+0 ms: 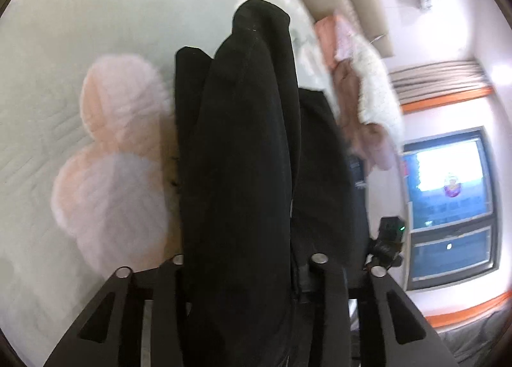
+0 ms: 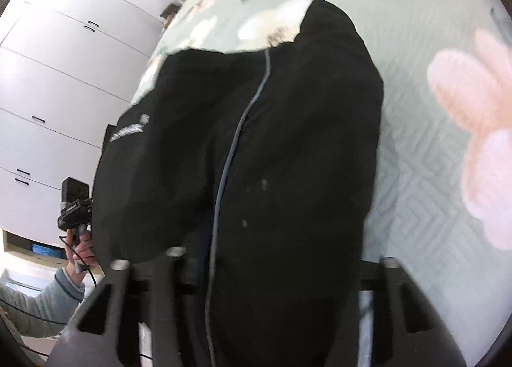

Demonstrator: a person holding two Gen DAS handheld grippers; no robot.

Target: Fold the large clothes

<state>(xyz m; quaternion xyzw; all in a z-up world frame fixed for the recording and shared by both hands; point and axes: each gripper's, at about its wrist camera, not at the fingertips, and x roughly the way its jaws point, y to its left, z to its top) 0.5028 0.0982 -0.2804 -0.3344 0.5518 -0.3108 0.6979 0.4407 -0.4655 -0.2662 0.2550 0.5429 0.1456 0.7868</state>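
Both grippers clamped on black garment (image 2: 256,142)

Matt black cloth garment (image 2: 256,142), quilted bedspread (image 2: 416,175)

I see a pale green quilted bedspread (image 1: 38,130) with big pink flower prints (image 1: 112,155) filling my left view from 9 to 12 o'clock. At 2 o'clock a pink and white pile of bedding (image 1: 361,91) lies heaped. At 3 o'clock a window (image 1: 448,200) glows. In my right view, white wardrobe doors (image 2: 64,85) stand at 9 o'clock.
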